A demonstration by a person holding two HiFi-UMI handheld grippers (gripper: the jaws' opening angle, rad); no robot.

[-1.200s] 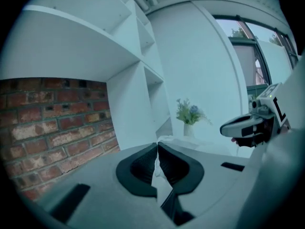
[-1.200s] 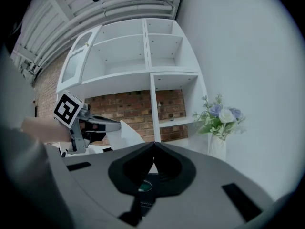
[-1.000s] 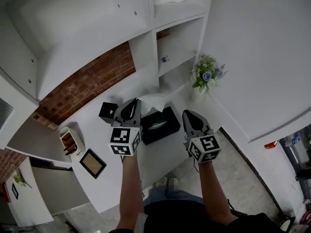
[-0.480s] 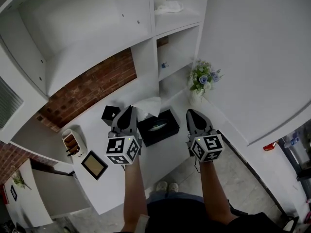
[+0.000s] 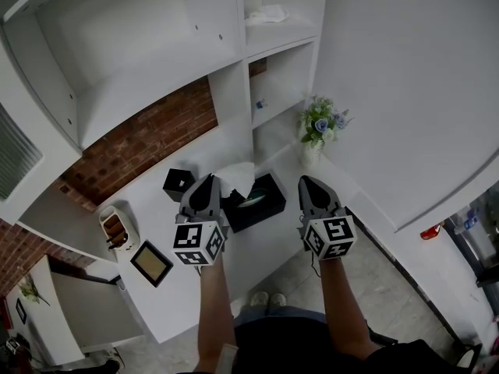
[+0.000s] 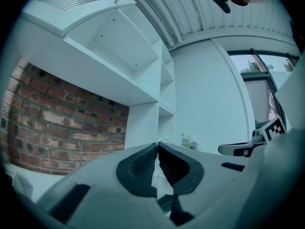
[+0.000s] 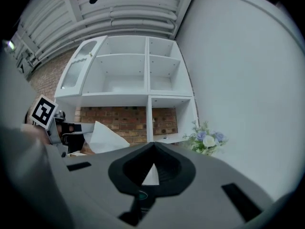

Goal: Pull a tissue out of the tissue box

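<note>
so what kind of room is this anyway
Likely a home-style room, perhaps a staged one: white built-in shelving over a red brick back wall, and a white counter bearing a black tissue box and a white vase of flowers.

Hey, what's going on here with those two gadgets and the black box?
A person holds a gripper in each hand over a white counter. The left gripper is shut on a white tissue, raised above the black tissue box. Whether the tissue is fully out of the box is hard to tell. The right gripper hovers beside the box, jaws together, holding nothing.
</note>
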